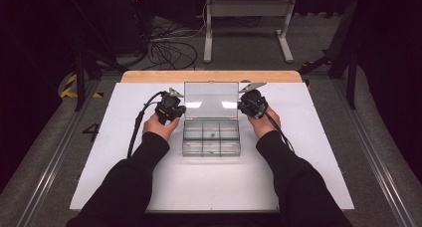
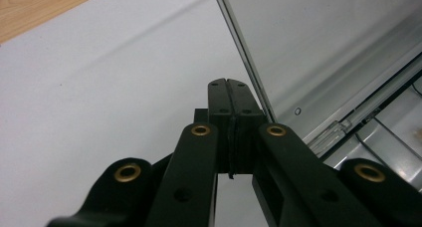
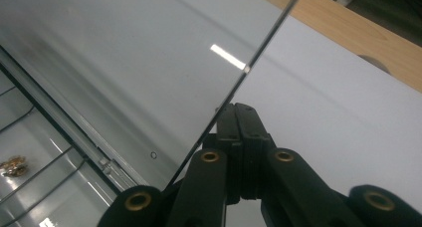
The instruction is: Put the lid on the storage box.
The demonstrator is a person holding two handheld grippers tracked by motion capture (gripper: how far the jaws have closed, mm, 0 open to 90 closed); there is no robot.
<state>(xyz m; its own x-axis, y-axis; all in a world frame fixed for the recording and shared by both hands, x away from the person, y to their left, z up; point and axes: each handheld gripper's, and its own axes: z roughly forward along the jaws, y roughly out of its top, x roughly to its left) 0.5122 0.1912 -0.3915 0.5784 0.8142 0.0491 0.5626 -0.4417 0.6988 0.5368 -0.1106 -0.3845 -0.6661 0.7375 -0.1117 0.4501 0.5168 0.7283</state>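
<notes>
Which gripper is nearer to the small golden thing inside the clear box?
Hard to call; about equal. The golden thing lies in a middle compartment. The left gripper is at the left edge of the open lid, the right gripper at its right edge.

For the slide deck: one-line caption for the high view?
Two shut grippers, left and right, flank the raised lid of a clear compartment box on a white table.

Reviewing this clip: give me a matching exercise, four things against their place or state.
Things:
1. clear plastic compartment box's lid
2. left tool
3. right tool
4. small golden item

Place or state:
A. lies in a compartment
B. shut, at the lid's left edge
C. raised open
D. shut, at the lid's right edge

Pairs: 1-C, 2-B, 3-D, 4-A
</notes>
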